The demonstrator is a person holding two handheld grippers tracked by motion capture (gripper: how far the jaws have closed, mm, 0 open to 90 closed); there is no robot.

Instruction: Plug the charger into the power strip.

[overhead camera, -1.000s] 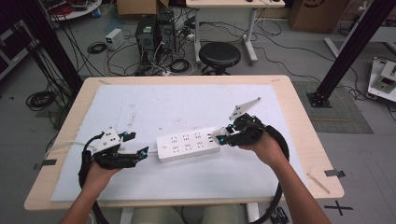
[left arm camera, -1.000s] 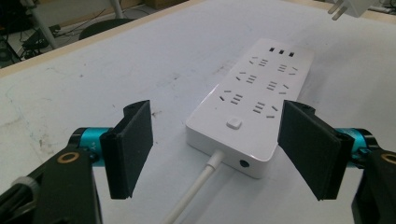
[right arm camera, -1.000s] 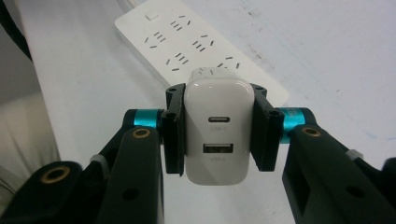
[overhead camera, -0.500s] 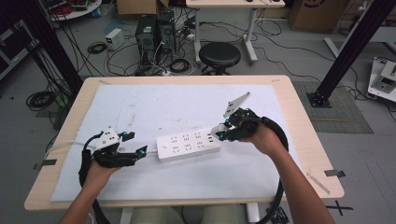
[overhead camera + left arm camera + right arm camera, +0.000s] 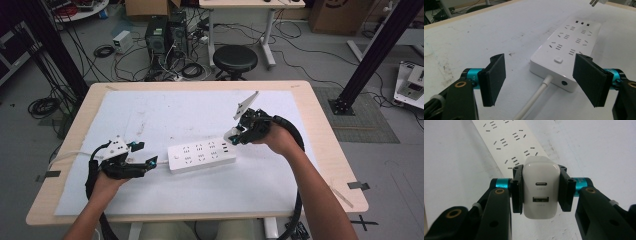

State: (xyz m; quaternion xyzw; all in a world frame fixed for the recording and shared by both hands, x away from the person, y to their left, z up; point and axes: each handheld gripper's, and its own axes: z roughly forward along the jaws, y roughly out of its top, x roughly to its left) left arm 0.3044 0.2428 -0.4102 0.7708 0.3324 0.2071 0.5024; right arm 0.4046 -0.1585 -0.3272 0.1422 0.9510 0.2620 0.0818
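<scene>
The step in hand looks like plugging in or lifting away a white charger (image 5: 539,187), which the right gripper (image 5: 239,131) clamps just above the far end of the power strip (image 5: 201,155) lying mid-table. Next it likely needs careful alignment over a socket. The left gripper (image 5: 539,80) hangs wide open, empty, beside the strip's cord end.

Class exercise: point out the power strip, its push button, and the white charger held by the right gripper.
power strip (image 5: 201,156): high view, middle of its socket face.
push button (image 5: 558,60): left gripper view, top of the button.
white charger (image 5: 539,186): right gripper view, its port face, between the right gripper's jaws.
</scene>
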